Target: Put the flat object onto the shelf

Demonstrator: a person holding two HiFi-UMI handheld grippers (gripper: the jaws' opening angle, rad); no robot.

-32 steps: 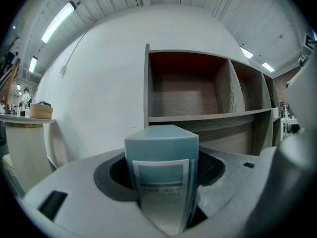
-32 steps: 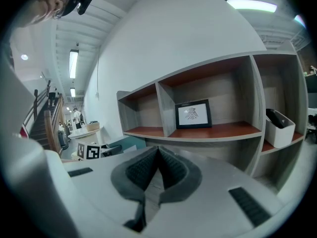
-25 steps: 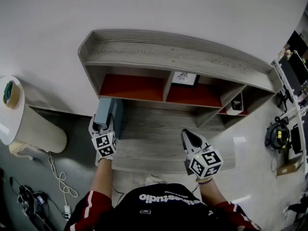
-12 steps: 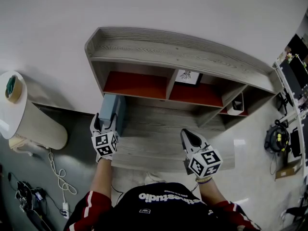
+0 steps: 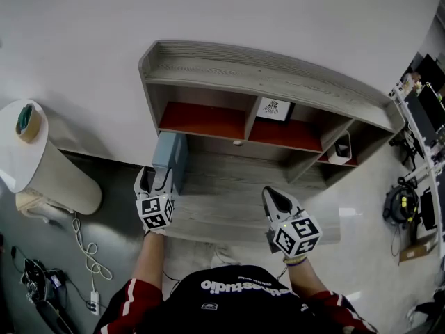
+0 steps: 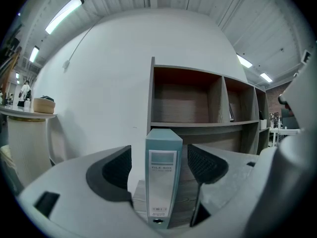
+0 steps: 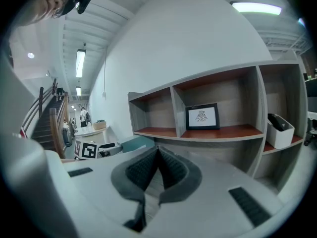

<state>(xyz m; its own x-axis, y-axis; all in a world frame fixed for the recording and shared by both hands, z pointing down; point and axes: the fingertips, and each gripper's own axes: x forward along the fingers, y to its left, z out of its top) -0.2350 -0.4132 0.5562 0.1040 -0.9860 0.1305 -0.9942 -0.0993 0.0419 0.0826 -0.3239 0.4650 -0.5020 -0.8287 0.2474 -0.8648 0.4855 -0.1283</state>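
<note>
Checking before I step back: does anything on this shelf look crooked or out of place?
Nothing stands out. The file box stands upright at the left end of the lower board of the shelf. The left gripper has just been opening its jaws, which flank the box without touching. The framed picture stands straight.

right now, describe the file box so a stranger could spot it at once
A grey shelf unit with red-floored cubbies stands against the white wall. At the left end of its lower ledge the file box stands upright. It is the only pale blue thing there; the framed picture and white bin sit in cubbies farther right.
</note>
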